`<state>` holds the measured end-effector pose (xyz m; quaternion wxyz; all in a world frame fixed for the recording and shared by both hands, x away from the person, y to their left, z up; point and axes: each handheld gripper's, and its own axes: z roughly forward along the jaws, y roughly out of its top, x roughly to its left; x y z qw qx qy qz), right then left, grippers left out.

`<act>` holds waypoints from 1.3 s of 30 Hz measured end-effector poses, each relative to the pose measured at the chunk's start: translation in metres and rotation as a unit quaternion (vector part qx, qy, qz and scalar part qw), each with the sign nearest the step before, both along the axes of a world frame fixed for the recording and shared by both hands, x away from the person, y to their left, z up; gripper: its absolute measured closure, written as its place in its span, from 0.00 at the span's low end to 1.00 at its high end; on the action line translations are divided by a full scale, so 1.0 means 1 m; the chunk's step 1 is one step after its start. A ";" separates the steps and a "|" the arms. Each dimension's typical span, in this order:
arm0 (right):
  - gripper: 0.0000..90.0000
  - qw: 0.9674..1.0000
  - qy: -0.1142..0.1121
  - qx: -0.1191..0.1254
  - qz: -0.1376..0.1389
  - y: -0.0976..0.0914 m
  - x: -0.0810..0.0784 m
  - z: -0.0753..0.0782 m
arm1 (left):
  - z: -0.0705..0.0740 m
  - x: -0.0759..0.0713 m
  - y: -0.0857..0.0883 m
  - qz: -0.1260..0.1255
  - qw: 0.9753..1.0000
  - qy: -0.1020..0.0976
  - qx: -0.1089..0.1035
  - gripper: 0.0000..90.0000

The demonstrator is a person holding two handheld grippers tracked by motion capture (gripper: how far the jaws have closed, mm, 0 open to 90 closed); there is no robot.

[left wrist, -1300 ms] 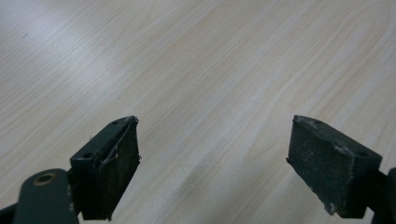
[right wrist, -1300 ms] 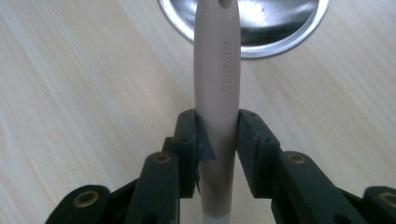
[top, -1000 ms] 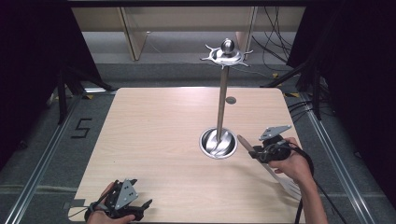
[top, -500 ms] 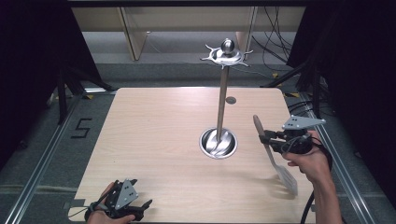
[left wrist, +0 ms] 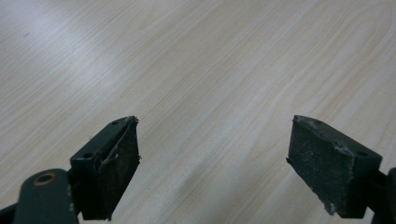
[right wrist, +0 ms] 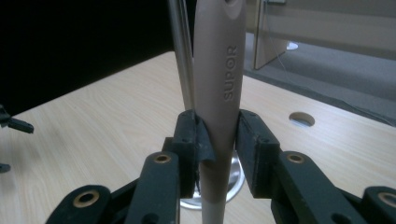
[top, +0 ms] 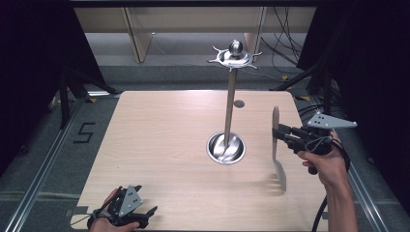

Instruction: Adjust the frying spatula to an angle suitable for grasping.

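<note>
- Your right gripper (top: 279, 131) clamps a SUPOR slotted spatula (top: 276, 145) upright, right of the steel hanging rack (top: 228, 116).
- Your left gripper (left wrist: 212, 163) rests near-left on the wooden table (top: 164, 140), jaws wide apart, empty.

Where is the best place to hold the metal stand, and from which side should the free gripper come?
Grip the thin upright pole of the stand, about midway up, coming level from the left, where the open left gripper rests. The pole is narrow enough for the jaws; the round base and the hooked top ring are too wide.
</note>
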<state>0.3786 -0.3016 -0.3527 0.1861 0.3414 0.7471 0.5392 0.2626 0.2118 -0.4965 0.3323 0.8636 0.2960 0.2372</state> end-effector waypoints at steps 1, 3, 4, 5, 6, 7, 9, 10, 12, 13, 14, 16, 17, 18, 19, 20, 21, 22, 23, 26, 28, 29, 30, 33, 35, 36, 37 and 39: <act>0.78 1.000 -0.002 0.006 0.001 0.001 -0.001 0.002 | 0.000 0.000 0.000 -0.001 1.000 0.000 0.000 0.18; 0.79 1.000 -0.006 0.003 0.012 0.000 0.000 0.004 | 0.000 0.000 0.000 -0.001 1.000 -0.001 -0.001 0.18; 0.79 1.000 -0.011 0.002 0.007 0.000 0.000 0.005 | 0.000 0.000 0.000 0.000 1.000 0.000 -0.002 0.18; 0.78 1.000 -0.014 0.014 0.009 0.002 0.000 0.006 | 0.000 0.000 0.000 -0.001 1.000 0.000 -0.001 0.18; 0.79 1.000 -0.013 0.014 0.011 0.003 -0.001 0.007 | 0.000 0.000 0.000 -0.002 1.000 -0.001 0.001 0.18; 0.79 1.000 -0.015 0.018 0.016 0.004 0.000 0.007 | 0.000 0.000 0.000 0.000 1.000 0.000 -0.006 0.18; 0.79 0.999 -0.021 0.021 0.016 0.007 0.001 0.009 | -0.001 0.000 0.000 0.003 1.000 0.002 -0.009 0.18; 0.79 0.999 -0.027 0.029 0.016 0.009 0.002 0.009 | -0.001 0.000 0.000 0.001 1.000 0.002 -0.007 0.18; 0.79 0.999 -0.030 0.029 0.026 0.012 0.004 0.011 | -0.001 0.000 0.000 0.001 1.000 0.002 -0.007 0.18; 0.79 0.998 -0.040 0.032 0.028 0.013 0.006 0.011 | -0.001 0.000 0.000 0.002 1.000 0.002 -0.008 0.18; 0.79 0.999 -0.027 0.039 0.026 0.016 0.006 0.013 | -0.001 0.000 0.000 0.003 1.000 0.001 -0.007 0.18; 0.79 0.999 -0.024 0.039 0.024 0.020 0.006 0.015 | -0.001 0.000 0.000 0.005 1.000 0.001 -0.010 0.18; 0.79 0.998 -0.027 0.040 0.026 0.022 0.008 0.016 | -0.001 0.000 0.000 0.005 1.000 0.001 -0.010 0.18; 0.79 0.999 -0.027 0.041 0.022 0.023 0.008 0.018 | -0.001 0.000 0.000 0.006 1.000 0.001 -0.010 0.18; 0.79 0.998 -0.030 0.042 0.020 0.025 0.009 0.019 | -0.001 0.000 0.000 0.007 1.000 0.000 -0.008 0.18; 0.79 0.998 -0.032 0.043 0.018 0.028 0.010 0.022 | -0.001 0.000 0.000 0.006 1.000 0.001 -0.008 0.18; 0.79 0.998 -0.039 0.044 0.018 0.030 0.011 0.023 | -0.001 -0.001 0.000 0.004 1.000 0.003 -0.010 0.18; 0.79 0.998 -0.035 0.042 0.019 0.032 0.011 0.026 | 0.001 0.000 0.001 -0.002 1.000 0.005 0.003 0.18; 0.79 0.998 -0.048 0.034 0.016 0.034 0.014 0.029 | 0.001 0.000 0.001 -0.002 1.000 0.005 0.002 0.18; 0.79 0.999 -0.042 0.032 0.014 0.041 0.016 0.037 | 0.001 0.000 0.001 -0.001 1.000 0.005 0.001 0.18; 0.79 0.998 -0.045 0.034 0.013 0.043 0.018 0.042 | 0.001 0.000 0.001 0.000 1.000 0.004 -0.001 0.18; 0.79 0.998 -0.050 0.034 0.015 0.044 0.019 0.044 | 0.000 0.000 0.001 0.000 1.000 0.004 0.000 0.18; 0.79 0.998 -0.052 0.033 0.013 0.046 0.020 0.047 | 0.001 0.000 0.002 -0.003 1.000 0.005 0.004 0.18; 0.79 0.997 -0.061 0.034 0.013 0.051 0.021 0.055 | 0.001 0.000 0.002 -0.002 1.000 0.004 0.003 0.18; 0.79 0.998 -0.059 0.030 0.011 0.055 0.021 0.059 | 0.001 0.000 0.002 -0.002 1.000 0.005 0.003 0.18; 0.79 0.998 -0.063 0.026 0.010 0.056 0.021 0.061 | 0.001 0.000 0.002 -0.002 1.000 0.005 0.002 0.18; 0.79 0.997 -0.068 0.030 0.015 0.058 0.023 0.063 | 0.001 0.000 0.001 -0.001 1.000 0.004 0.000 0.18; 0.79 0.997 -0.068 0.028 0.013 0.059 0.024 0.067 | 0.001 0.000 0.001 -0.002 1.000 0.004 0.001 0.18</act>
